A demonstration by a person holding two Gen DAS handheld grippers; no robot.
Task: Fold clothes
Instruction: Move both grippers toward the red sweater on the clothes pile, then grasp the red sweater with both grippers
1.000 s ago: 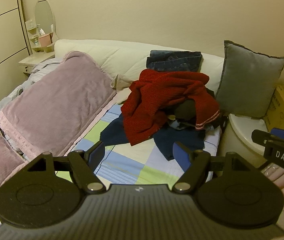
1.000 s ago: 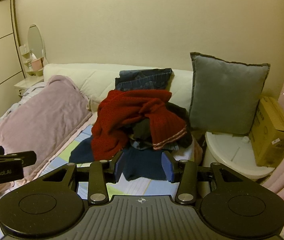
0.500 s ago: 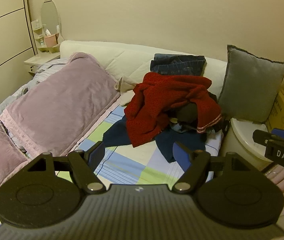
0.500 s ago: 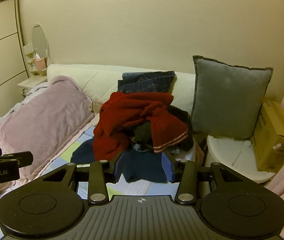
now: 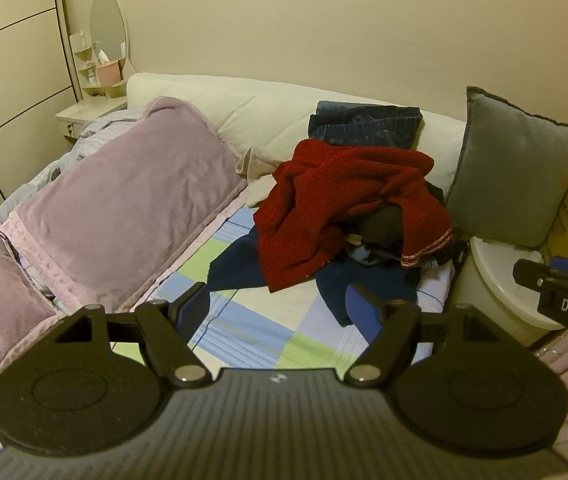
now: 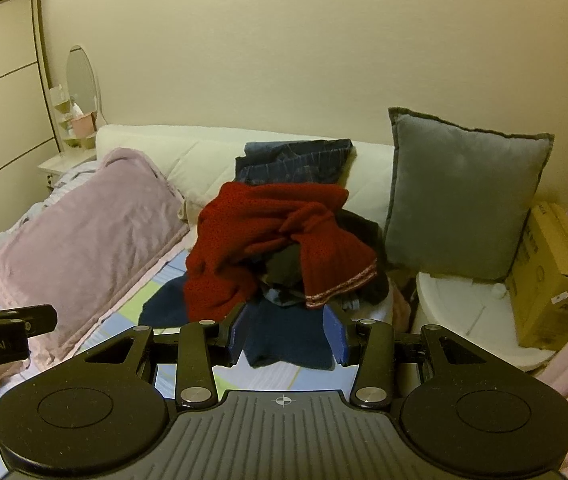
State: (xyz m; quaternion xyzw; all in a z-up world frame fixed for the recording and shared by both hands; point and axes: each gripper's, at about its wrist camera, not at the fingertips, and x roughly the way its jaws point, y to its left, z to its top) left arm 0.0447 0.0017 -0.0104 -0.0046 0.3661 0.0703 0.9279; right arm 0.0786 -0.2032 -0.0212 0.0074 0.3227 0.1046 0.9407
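A heap of unfolded clothes is seen at the head end of a bed covered by a checked sheet of pale blue, green and cream squares [image 5: 244,332]. The heap is topped by a crumpled red knitted sweater with a pink-striped hem [image 5: 336,200], which is draped over a dark navy garment [image 5: 240,268] spread flat on the sheet. Behind the sweater, folded dark blue denim jeans [image 5: 364,126] are propped against the cream padded headboard [image 5: 204,100].

The left gripper [image 5: 274,312] is held above the sheet, short of the heap, with its blue-padded fingers spread wide and nothing between them. The right gripper [image 6: 288,336] is likewise held in the air in front of the navy garment, its fingers parted and empty; no cloth is touched by either.

A long mauve velvet pillow [image 5: 124,208] is laid along the left side of the bed. A square grey cushion [image 6: 464,200] is leaned upright to the right of the heap, beside a round white side table [image 6: 472,320] and a yellow cardboard box [image 6: 556,280]. An oval mirror [image 5: 108,28] is stood on a nightstand in the far left corner.
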